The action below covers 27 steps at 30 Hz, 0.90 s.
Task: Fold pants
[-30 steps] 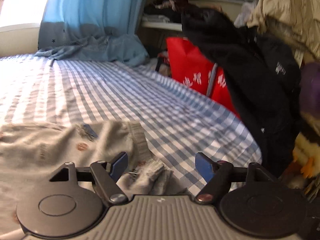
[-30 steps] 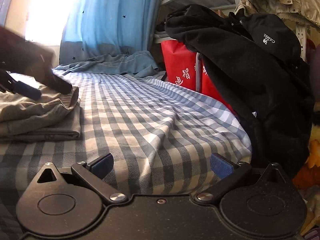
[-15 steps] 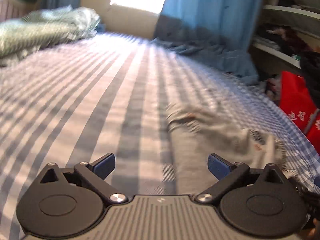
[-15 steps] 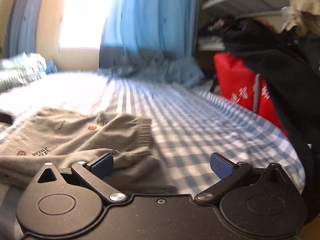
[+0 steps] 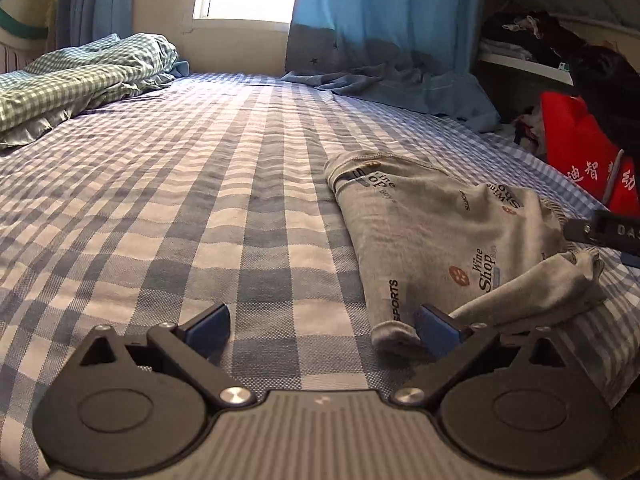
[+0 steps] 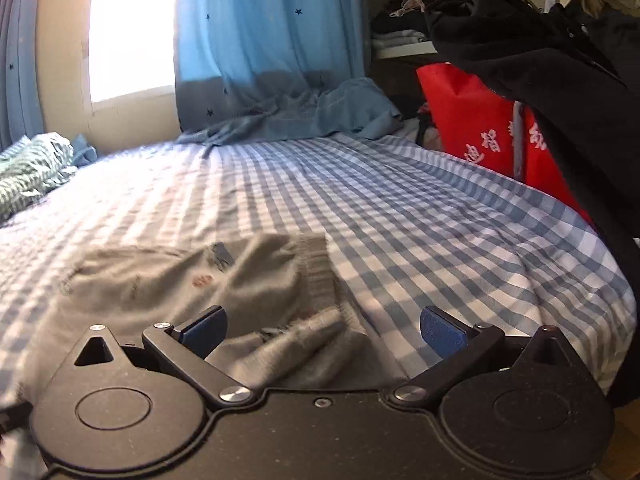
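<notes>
Grey printed pants (image 5: 448,236) lie folded into a small bundle on the blue checked bed sheet (image 5: 200,200). In the left wrist view my left gripper (image 5: 322,328) is open and empty, low over the sheet, with its right finger beside the bundle's near corner. In the right wrist view the pants (image 6: 192,280) lie just ahead of my right gripper (image 6: 322,330), which is open with the ribbed waistband edge between its jaws, not clamped. Part of the right gripper (image 5: 608,232) shows at the far right of the left wrist view.
A crumpled checked quilt (image 5: 80,76) lies at the bed's far left. A blue curtain (image 5: 380,40) drapes onto the far edge. A red bag (image 5: 588,152), shelves and hanging black clothes (image 6: 560,100) stand off the bed's right side.
Both grippers have swung left. The left one moved away from the pants' waistband to their left side. The right one came up close to the waistband. Both stayed open.
</notes>
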Each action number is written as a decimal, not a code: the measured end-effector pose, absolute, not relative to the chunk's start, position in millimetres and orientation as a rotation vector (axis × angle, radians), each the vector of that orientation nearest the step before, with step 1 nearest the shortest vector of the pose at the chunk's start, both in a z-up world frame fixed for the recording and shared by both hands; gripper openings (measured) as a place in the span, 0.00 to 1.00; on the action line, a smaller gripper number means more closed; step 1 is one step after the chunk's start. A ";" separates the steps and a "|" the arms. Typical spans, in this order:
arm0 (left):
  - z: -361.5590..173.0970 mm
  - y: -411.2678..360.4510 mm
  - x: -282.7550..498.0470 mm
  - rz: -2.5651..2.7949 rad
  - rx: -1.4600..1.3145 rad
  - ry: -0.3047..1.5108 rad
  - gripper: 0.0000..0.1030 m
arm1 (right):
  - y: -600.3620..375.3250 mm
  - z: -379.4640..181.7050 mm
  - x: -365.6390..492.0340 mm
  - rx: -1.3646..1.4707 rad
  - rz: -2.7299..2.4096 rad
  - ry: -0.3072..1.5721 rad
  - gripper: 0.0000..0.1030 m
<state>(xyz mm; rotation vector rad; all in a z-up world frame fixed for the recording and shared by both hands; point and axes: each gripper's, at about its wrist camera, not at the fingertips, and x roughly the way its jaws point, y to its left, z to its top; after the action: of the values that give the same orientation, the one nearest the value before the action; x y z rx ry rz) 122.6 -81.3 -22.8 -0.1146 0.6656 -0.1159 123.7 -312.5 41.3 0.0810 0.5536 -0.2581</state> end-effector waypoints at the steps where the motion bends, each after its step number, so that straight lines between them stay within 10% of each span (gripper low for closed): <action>1: -22.5 -81.2 122.1 -0.116 -0.118 0.666 0.98 | -307.4 41.3 130.1 0.075 -0.245 0.561 0.99; 27: 5.2 -50.5 126.6 -0.184 -0.259 0.645 1.00 | -329.3 29.4 82.6 0.013 -0.375 0.418 0.99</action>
<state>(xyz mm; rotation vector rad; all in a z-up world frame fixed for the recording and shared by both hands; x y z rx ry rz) 126.6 -50.5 5.2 -0.2595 0.6453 -0.1845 82.6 -329.3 29.4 0.0127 0.4179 -0.3753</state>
